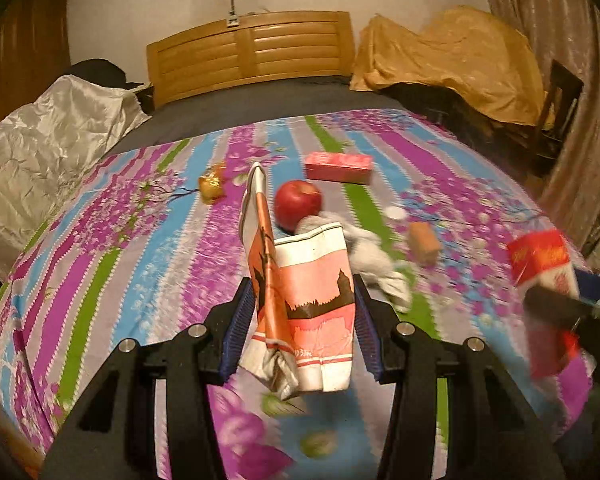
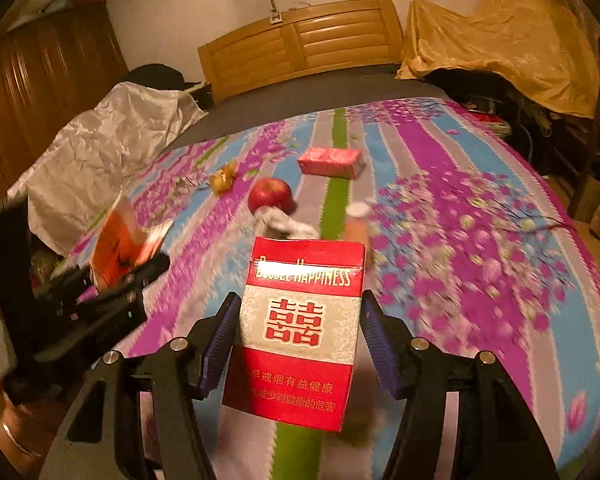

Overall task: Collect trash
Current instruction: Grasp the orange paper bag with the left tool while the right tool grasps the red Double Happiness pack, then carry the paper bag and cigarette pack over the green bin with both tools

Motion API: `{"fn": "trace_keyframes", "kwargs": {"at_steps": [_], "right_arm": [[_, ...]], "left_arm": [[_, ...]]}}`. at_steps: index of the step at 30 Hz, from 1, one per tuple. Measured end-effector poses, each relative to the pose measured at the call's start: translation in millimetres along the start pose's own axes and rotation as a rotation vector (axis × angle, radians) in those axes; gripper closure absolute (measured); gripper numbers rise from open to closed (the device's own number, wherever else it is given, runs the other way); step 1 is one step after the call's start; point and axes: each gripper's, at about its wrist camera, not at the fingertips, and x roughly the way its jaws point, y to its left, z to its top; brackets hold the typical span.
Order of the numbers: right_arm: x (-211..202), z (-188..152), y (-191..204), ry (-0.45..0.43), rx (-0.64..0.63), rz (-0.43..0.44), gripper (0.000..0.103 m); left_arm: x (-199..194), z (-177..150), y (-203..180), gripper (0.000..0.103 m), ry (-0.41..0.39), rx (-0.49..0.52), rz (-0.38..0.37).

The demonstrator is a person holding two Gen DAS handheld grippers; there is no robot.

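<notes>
1. While the left wrist view shows the left tool (image 1: 302, 316) clenched on a crumpled paper bag (image 1: 306, 312), pink and white with a dark skyline print, its blue pads pressed to both sides, the right wrist view shows that bag (image 2: 118, 242) only as an orange scrap over the left tool (image 2: 112, 280) at the bed's left edge.
2. The right wrist view alone gives the face of the cigarette pack (image 2: 298, 332): red and white, printed "HAPPINESS" above a red double character, with Chinese text along the bottom band. The right tool (image 2: 298, 340) grasps it by its sides, lifted over the bedspread (image 2: 460, 208). In the left wrist view the same pack (image 1: 542, 260) is a blurred red and white shape near the bed's right edge, with the right tool (image 1: 560, 308) dark below it.
3. Lying on the striped floral bedspread (image 1: 140, 216) toward the middle of the bed: a red apple (image 1: 299, 203), a crumpled white tissue (image 1: 374, 258) touching its near side, a pink box (image 1: 339, 167) beyond it toward the headboard (image 1: 252, 50), a gold wrapper (image 1: 212, 184) to the left, a small white cap (image 1: 395, 213) and a tan block (image 1: 424, 242) to the right.
4. The held bag stands in front of part of the tissue; the held pack hides the tissue's near end (image 2: 280, 222) in the right wrist view.
</notes>
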Motion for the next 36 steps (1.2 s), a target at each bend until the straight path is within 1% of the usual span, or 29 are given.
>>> {"fn": "trace_keyframes", "kwargs": {"at_steps": [3,6,13,16,20,22,26,28,31,36], "right_arm": [[-20.1,-12.5,-7.1,-0.019,0.013,-0.008,0.042],[-42.3,-13.4,-11.8,-0.068,0.010,-0.028,0.042],[-99.7,6.7,-29.1,-0.194,0.024,-0.069,0.041],[-125.7,10.4,-40.0,-0.244,0.043,-0.088,0.041],[-160.5,13.5,-54.9,-0.299,0.043,-0.140,0.041],[-182.6,13.9,-69.0,-0.333,0.056,-0.176,0.041],[-221.6,11.3,-102.3,-0.372,0.090,-0.246,0.041],[-244.4,8.0,-126.2,-0.388,0.116,-0.294,0.041],[-276.9,0.6,-164.9,-0.400,0.170,-0.366,0.041],[-338.0,-23.5,-232.3,-0.415,0.259,-0.514,0.041]], "left_arm": [[-10.3,-3.1,-16.7,0.057,0.008,0.015,-0.015],[-20.6,-2.0,-32.5,0.057,-0.003,0.040,-0.017],[-48.4,17.1,-66.9,0.057,-0.071,0.095,-0.035],[-59.9,27.3,-80.6,0.057,-0.104,0.120,-0.047],[-76.0,44.0,-107.7,0.057,-0.151,0.158,-0.082],[-80.7,50.0,-122.0,0.057,-0.167,0.178,-0.101],[-94.7,61.5,-167.8,0.057,-0.197,0.230,-0.180],[-100.7,65.1,-193.2,0.057,-0.209,0.262,-0.222],[-111.2,70.1,-244.2,0.057,-0.231,0.324,-0.305],[-121.3,70.4,-317.5,0.057,-0.242,0.413,-0.424]]}}
